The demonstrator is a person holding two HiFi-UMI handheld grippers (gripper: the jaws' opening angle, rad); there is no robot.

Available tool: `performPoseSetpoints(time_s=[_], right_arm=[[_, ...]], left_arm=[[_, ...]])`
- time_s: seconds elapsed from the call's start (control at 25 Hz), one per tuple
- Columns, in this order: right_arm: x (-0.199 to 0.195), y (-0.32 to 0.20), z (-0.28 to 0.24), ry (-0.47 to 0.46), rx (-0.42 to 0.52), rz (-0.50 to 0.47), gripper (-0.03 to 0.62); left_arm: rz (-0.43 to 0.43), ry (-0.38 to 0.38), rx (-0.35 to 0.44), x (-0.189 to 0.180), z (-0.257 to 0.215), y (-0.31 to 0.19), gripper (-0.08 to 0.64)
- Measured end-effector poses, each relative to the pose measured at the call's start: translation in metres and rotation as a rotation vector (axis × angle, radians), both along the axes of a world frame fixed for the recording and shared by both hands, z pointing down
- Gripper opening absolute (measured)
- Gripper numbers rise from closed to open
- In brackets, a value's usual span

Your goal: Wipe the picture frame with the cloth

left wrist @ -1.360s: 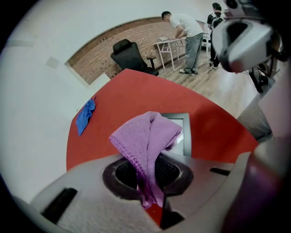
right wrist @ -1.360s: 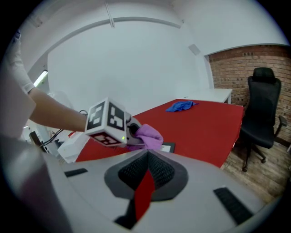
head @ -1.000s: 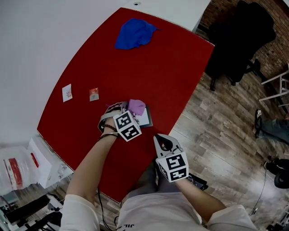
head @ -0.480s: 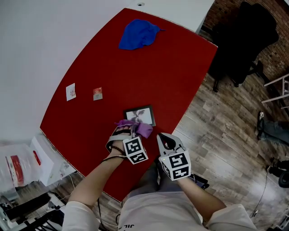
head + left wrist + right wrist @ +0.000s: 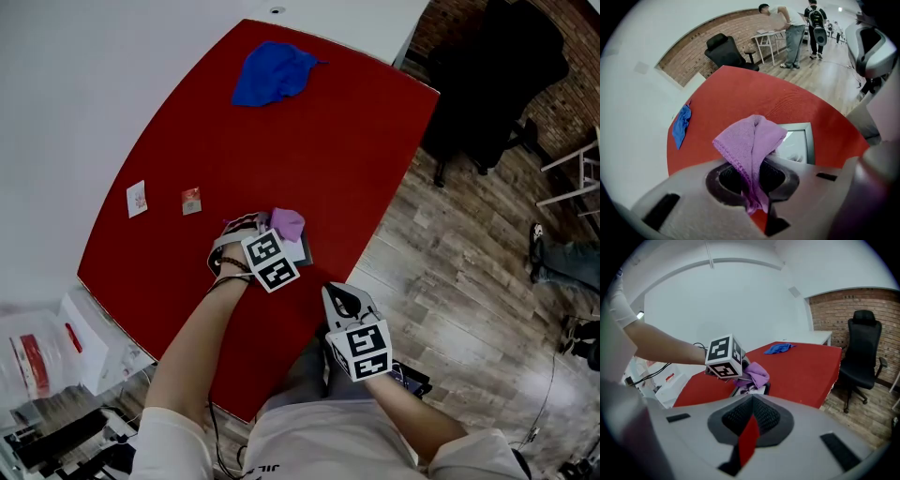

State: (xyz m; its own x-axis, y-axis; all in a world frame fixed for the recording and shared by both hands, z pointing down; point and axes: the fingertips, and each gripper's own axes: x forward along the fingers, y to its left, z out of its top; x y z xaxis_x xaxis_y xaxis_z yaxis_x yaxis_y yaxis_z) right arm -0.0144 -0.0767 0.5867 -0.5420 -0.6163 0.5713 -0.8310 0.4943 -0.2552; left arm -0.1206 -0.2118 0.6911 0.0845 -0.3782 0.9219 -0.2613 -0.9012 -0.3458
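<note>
Left gripper point(image 5: 269, 236) point(image 5: 753, 183): low over the near part of the table, clenched on the cloth, with one fold pinched deep between the jaws.
Cloth point(image 5: 286, 223) point(image 5: 751, 140) point(image 5: 757, 373): purple, bunched in a lump past the tips, over the left side of the frame; cannot tell whether touching the glass.
Frame point(image 5: 301, 251) point(image 5: 806, 140) point(image 5: 759, 389): flat on the table close to its near right edge, dark border, pale picture, partly hidden under the cloth and the left gripper.
Right gripper point(image 5: 339, 298) point(image 5: 749, 427): off the table edge, close to the body, aimed at the frame and apart from it; jaws clenched together with nothing between, only a red sliver of table showing through the slit.
Table point(image 5: 328, 141): red top, curved edge, white wall along its left side.
Blue rag point(image 5: 272, 73) point(image 5: 682, 124) point(image 5: 780, 348): crumpled at the far end of the table, well apart from the frame.
Cards point(image 5: 137, 199): two small ones side by side near the left edge, one white, the other point(image 5: 191, 200) reddish.
Chair point(image 5: 497, 84) point(image 5: 724, 49) point(image 5: 862, 357): black office type, on the wood floor point(image 5: 469, 281) beyond the far right corner of the table.
People point(image 5: 792, 28): standing at a white desk far off, seen only in the left gripper view.
</note>
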Motion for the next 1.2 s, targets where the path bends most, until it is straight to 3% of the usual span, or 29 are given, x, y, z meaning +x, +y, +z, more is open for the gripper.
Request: performPoseSetpoints(time_s=[0.36, 0.48, 0.96, 1.2], right_arm=[[0.009, -0.004, 0.009, -0.011, -0.013, 0.023, 0.005], [0.010, -0.006, 0.009, -0.010, -0.011, 0.025, 0.005], [0.027, 0.001, 0.009, -0.001, -0.025, 0.059, 0.005], [0.042, 0.001, 0.012, 0.003, -0.029, 0.085, 0.005]], left_arm=[[0.180, -0.044, -0.032, 0.033, 0.012, 0.089, 0.063], [0.205, -0.061, -0.021, 0.033, 0.011, 0.100, 0.063], [0.044, -0.038, 0.014, 0.034, -0.006, -0.015, 0.063], [0.070, -0.053, -0.008, 0.045, 0.002, -0.001, 0.063]])
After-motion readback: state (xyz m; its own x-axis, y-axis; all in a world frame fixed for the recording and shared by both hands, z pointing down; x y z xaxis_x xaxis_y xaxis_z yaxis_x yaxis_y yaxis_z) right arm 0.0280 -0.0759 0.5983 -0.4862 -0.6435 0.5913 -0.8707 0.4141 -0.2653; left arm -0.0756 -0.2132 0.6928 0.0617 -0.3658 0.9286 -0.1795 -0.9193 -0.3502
